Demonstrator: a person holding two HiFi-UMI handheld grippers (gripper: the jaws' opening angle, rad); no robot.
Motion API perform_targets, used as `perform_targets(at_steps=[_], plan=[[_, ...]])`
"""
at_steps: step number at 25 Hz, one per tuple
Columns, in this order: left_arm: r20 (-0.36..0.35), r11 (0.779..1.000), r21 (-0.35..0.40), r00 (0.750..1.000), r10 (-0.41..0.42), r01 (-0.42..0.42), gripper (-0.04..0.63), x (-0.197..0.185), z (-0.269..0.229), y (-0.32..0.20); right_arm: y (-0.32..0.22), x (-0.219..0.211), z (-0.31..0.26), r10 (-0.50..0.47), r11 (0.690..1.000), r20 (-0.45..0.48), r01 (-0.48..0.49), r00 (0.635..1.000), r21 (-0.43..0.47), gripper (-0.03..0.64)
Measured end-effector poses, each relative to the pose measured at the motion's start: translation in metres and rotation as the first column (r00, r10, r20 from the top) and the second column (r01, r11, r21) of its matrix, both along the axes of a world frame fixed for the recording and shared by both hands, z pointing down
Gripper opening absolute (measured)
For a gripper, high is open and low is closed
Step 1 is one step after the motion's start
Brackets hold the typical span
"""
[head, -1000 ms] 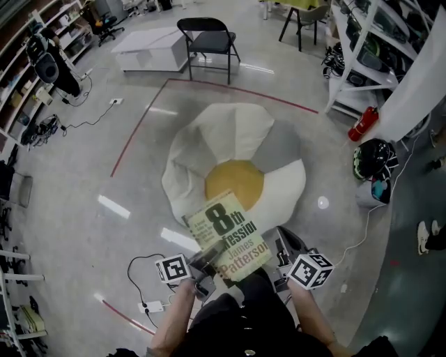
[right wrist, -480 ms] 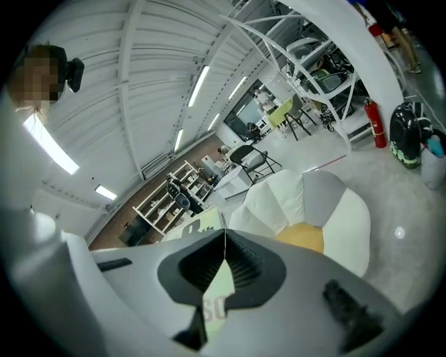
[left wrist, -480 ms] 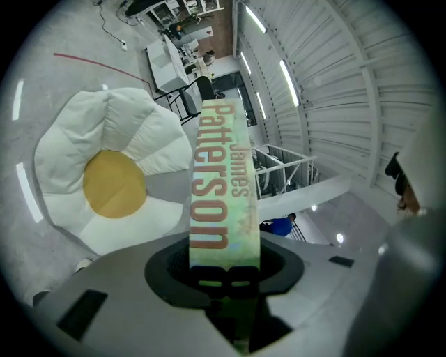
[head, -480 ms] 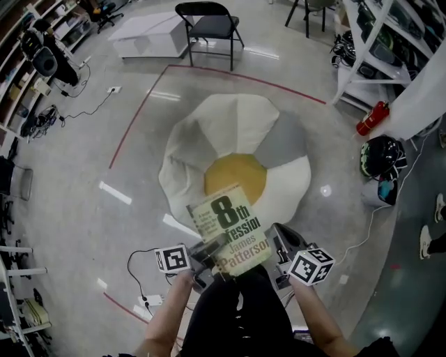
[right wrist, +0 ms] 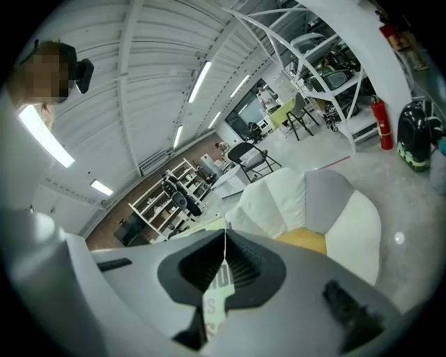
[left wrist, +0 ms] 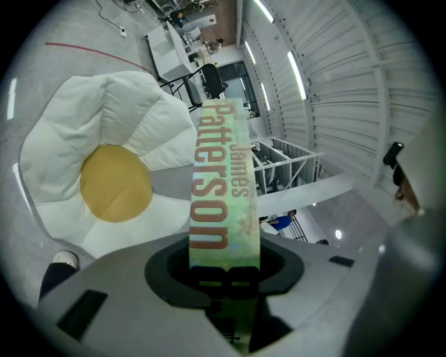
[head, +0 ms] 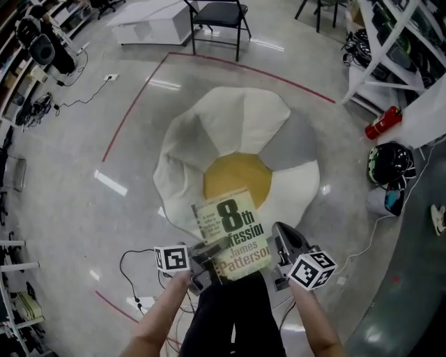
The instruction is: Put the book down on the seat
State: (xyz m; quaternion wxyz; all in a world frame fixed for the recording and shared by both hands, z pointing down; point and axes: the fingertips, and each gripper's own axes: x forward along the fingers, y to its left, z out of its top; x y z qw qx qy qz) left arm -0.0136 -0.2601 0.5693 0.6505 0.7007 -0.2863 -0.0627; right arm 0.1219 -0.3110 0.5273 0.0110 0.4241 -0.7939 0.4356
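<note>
The book is held over the seat's near edge; the left gripper's jaws are clamped on its spine, the right gripper's on its cover edge; both forearms are stretched forward.

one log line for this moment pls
left gripper: shut on book at spine | right gripper: shut on its thin edge | book: held clear of seat, not yet set down

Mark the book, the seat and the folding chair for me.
book point(head: 233, 233), head view, middle of its front cover.
seat point(head: 237, 178), head view, its yellow centre.
chair point(head: 221, 12), head view, its dark pad.
</note>
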Motion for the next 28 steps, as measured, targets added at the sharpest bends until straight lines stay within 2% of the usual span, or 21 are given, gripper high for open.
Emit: perform_targets(at_steps=[5,15,18,28], plan=[[0.000,1.000,-0.012,1.000,0.021,-0.021,0.158,-0.020,0.050,-0.010,-0.011,-0.025,0.043,0.009,1.000,-0.015,-0.010,1.000,-0.014,0.014],[-0.046,0.998,-0.052,0.999,0.015,-0.018,0.158,-0.028,0.167,-0.018,-0.011,-0.033,0.154,0.045,0.997,-0.053,-0.048,0.998,-0.055,0.014],[-0.051,0.999,-0.038,0.998,0.025,-0.027,0.158,-0.026,0.200,-0.024,-0.017,-0.035,0.189,0.037,0.998,-0.072,-0.041,0.997,-0.056,0.013],[-0.068,1.000,-0.008,0.998,0.004,-0.004,0.158,-0.018,0.317,-0.045,-0.044,-0.041,0.311,0.033,0.998,-0.048,-0.035,0.998,-0.055,0.014]])
